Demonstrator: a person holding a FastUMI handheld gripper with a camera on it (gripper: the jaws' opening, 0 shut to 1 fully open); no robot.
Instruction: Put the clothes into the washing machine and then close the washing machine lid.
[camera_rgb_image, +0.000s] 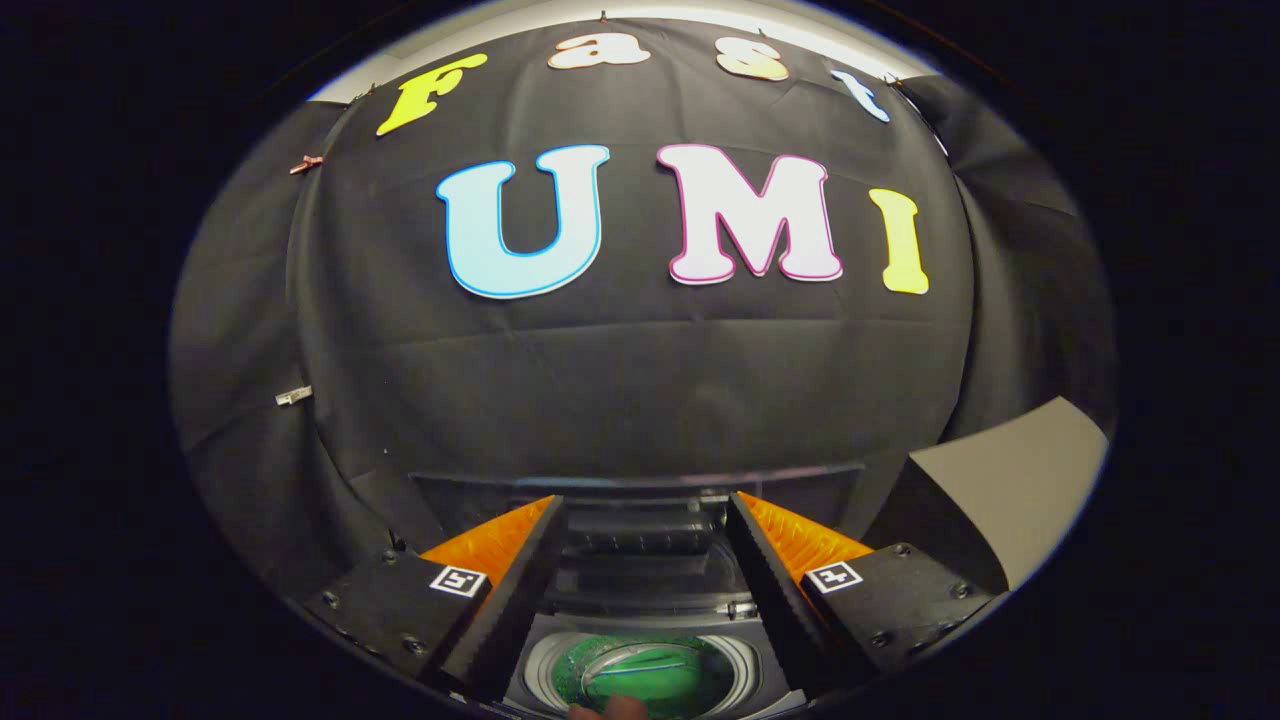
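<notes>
Tool (645, 520): fingers stood apart, empty, above grey top-loading washing machine (640, 600); green garment (650, 675) inside round drum. Next step, judged: shutting lid.

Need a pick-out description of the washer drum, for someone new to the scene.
Start at the black cloth wall; below it sits the washing machine, seen between the open gripper fingers. Its drum is the round white-rimmed opening nearest the camera, glowing green inside, unlike the dark panel behind.
</notes>
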